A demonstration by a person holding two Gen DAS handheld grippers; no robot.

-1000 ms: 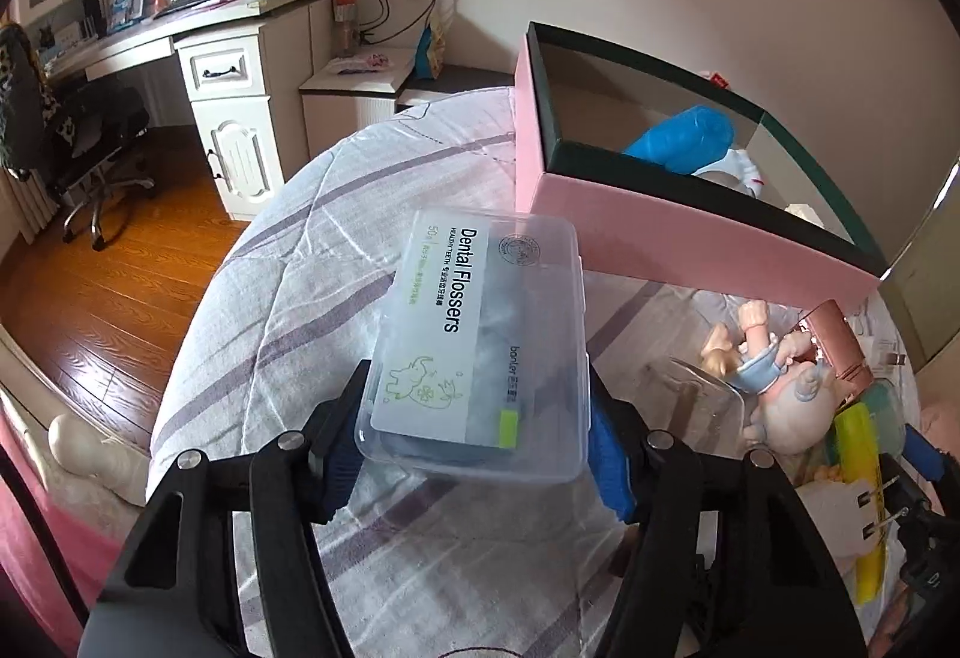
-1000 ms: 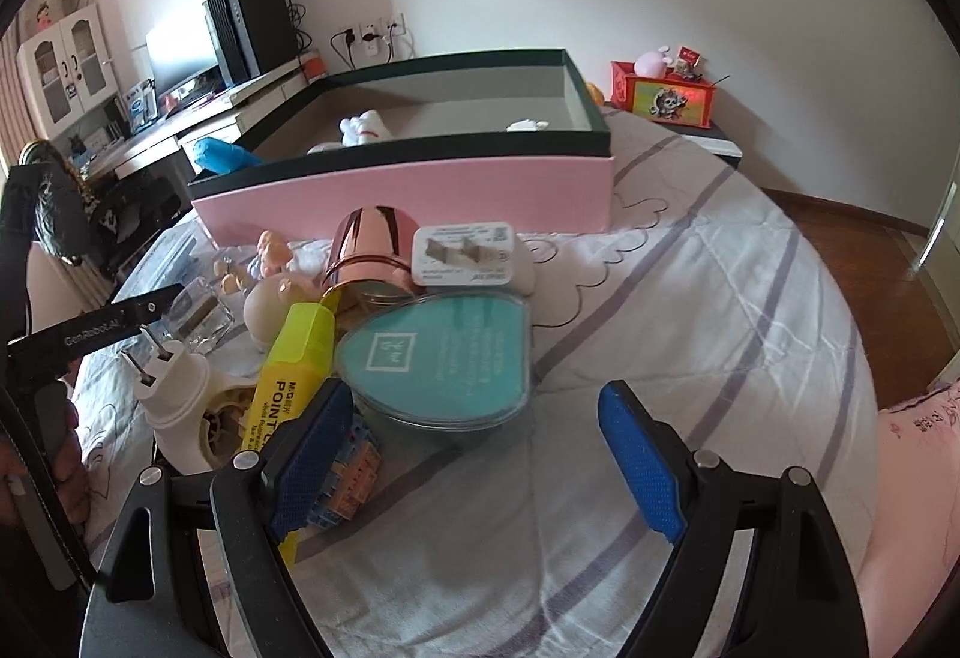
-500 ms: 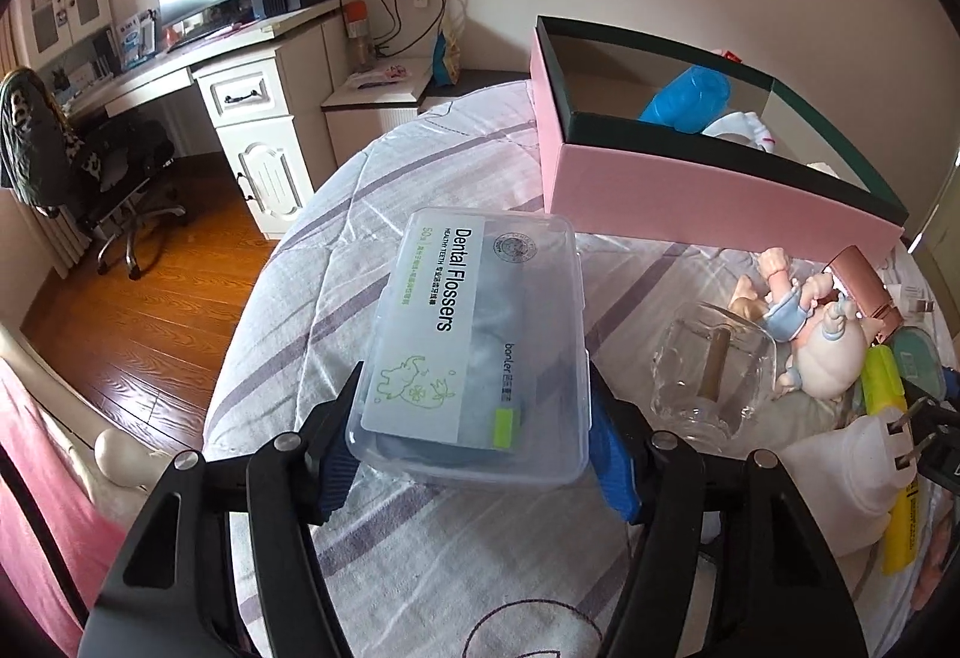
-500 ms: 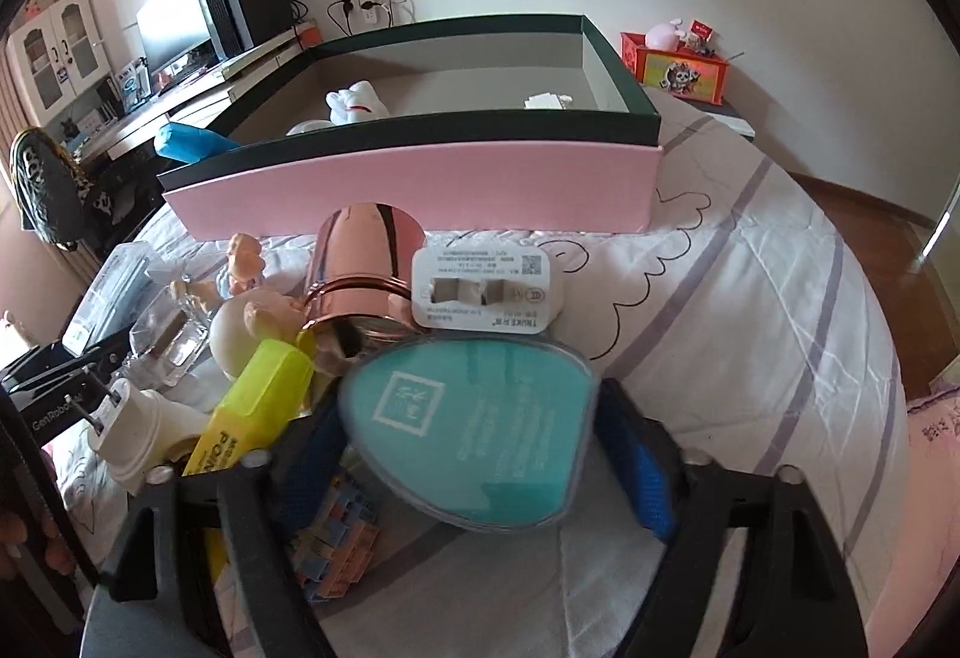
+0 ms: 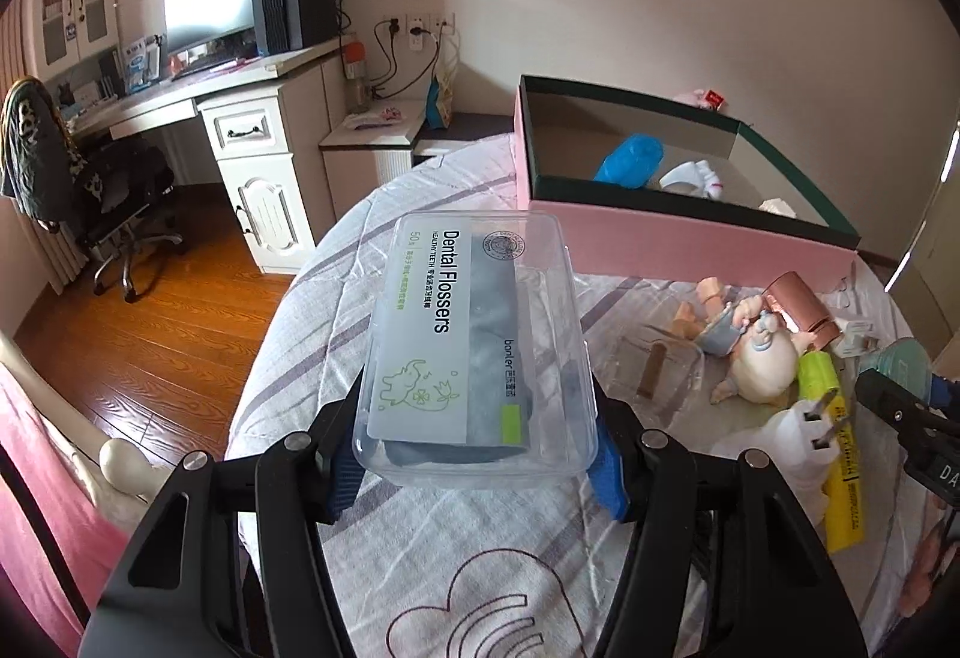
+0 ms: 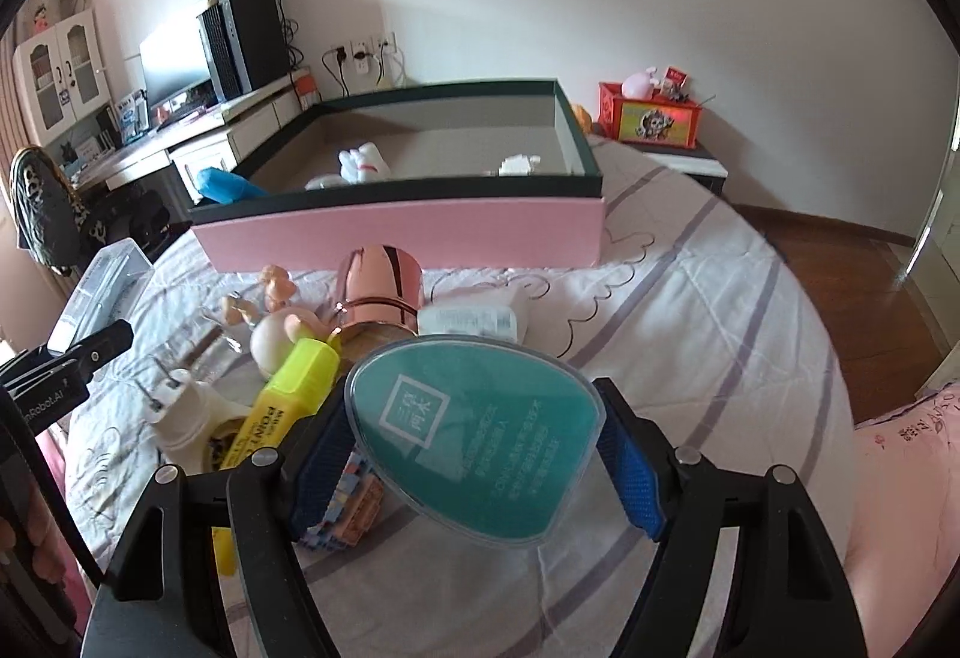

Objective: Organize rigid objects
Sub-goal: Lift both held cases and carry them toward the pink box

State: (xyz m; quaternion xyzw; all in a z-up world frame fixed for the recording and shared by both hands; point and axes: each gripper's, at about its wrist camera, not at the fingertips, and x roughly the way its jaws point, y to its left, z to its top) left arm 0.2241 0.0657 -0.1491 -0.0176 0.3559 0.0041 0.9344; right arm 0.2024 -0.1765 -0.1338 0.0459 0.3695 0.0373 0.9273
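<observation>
left tongs [image 5: 474,469] grip my flosser box [image 5: 474,346], right tongs [image 6: 480,469] pinch the teal case [image 6: 480,433]; next i'd carry both into the pink box [image 6: 408,232].

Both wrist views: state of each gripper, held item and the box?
Left gripper: shut on dental flossers box, lifted.
Right gripper: shut on teal case, lifted.
Pink storage box: open, holding a few items.
Yellow highlighter: capped, lying flat.
</observation>
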